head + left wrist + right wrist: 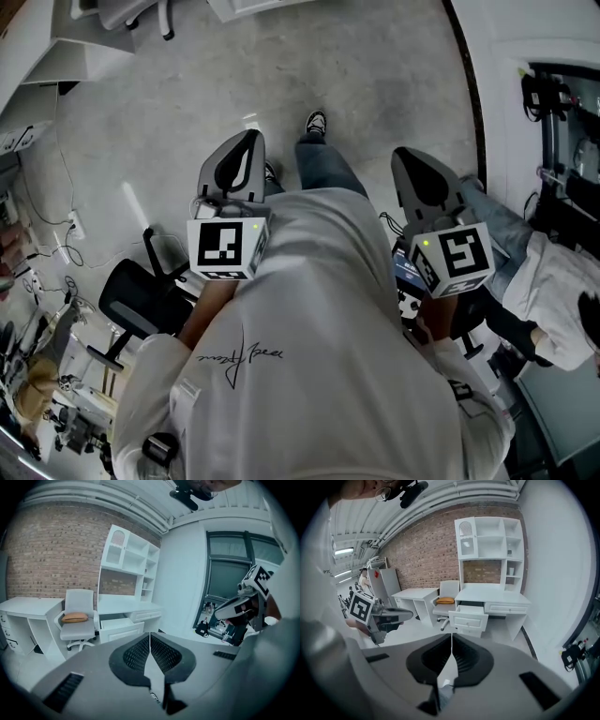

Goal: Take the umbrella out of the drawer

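A white desk with a hutch (490, 590) stands against the brick wall across the room. Its left drawer (468, 617) is pulled open; I cannot see inside, and no umbrella shows in any view. The left gripper view has the same open drawer (121, 626) beside a white chair (78, 617). My left gripper (246, 141) and right gripper (413, 161) are held out over the concrete floor, far from the desk. Both are shut with nothing between their jaws, which meet in a thin line (150, 638) (451, 638).
A white swivel chair with an orange cushion (446, 600) sits left of the drawer, next to a second white desk (415, 594). A black office chair (136, 302) stands at my left, and a seated person (553, 281) is at my right near a dark window (234, 576).
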